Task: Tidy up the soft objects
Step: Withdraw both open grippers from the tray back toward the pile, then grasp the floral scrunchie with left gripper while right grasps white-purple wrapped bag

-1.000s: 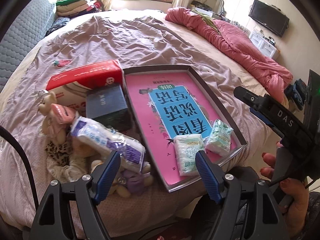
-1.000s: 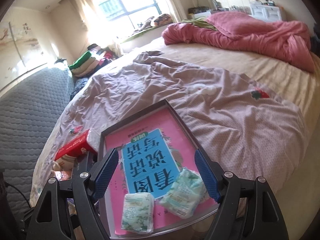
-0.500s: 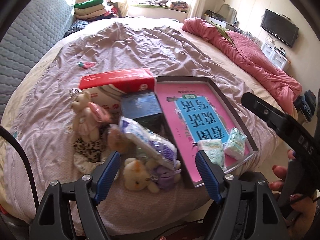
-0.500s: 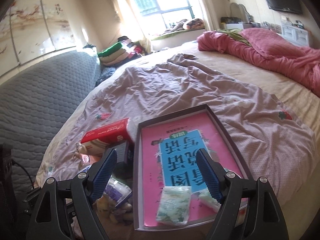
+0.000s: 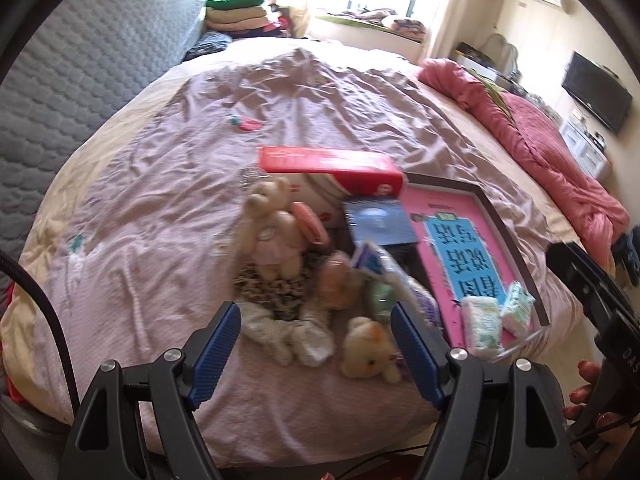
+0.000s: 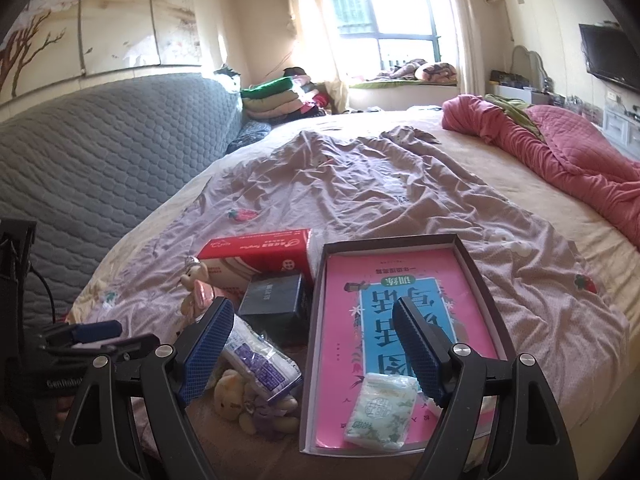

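Bed [image 5: 168,208] carries soft toys [image 5: 276,236] in near pile, left of tray [image 6: 476,268] holding two tissue packs [image 6: 378,412]. Left gripper [image 5: 316,356] fingers wide open, empty, above pile. Right gripper [image 6: 312,356] fingers wide open, empty, over tray.

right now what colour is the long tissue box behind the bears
Red top, white sides: the tissue box shows best in the right wrist view.

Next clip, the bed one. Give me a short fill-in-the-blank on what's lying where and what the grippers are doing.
1. The two small white-and-green tissue packs lie inside the shallow ____.
2. The red box sits on the ____ bedsheet.
3. The left gripper and the right gripper are both ____, holding nothing.
4. The dark box lies between the red box and the clear ____-printed pack.

Missing words: tray; pink; open; purple
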Tool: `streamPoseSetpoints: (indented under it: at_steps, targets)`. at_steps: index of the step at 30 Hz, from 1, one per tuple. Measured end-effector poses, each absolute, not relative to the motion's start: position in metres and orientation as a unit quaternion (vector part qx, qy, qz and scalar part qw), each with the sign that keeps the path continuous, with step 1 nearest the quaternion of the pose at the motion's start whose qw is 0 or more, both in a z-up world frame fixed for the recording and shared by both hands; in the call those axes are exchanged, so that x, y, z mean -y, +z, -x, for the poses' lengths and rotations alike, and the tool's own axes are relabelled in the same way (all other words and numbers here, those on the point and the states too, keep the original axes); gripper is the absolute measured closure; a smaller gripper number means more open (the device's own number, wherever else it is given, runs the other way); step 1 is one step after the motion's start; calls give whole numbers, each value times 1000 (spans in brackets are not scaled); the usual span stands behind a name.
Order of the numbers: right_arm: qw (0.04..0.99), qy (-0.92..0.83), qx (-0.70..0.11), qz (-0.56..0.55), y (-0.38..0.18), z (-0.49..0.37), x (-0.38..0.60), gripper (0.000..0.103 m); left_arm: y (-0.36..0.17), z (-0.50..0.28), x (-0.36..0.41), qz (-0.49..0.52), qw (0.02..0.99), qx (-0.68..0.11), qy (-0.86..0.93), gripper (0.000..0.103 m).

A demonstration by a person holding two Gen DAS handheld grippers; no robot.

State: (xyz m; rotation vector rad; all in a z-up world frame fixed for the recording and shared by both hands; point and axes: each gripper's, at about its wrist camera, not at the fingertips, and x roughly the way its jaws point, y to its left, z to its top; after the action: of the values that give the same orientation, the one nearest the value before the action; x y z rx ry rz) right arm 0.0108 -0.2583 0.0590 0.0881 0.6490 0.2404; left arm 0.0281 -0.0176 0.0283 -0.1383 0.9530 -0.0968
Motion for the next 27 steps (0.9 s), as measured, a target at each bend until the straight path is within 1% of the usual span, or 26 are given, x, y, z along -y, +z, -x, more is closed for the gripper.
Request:
streamPoseSetpoints:
  at_steps: [6, 12, 21, 27]
  targets:
    - [928, 144, -341, -40, 49, -13, 247, 20, 19, -25, -11, 88, 877, -472, -26, 26]
    - [922, 156, -354, -17, 40, -14, 231, 20, 5, -23, -22, 95, 867, -489, -17, 26]
    - [912, 177, -370, 5, 26, -14, 215, 20, -13, -25, -17, 97, 856, -507, -32, 26]
    - [906, 178, -385, 19, 11, -18, 210, 20, -41, -33, -12, 108, 837, -535, -44, 26]
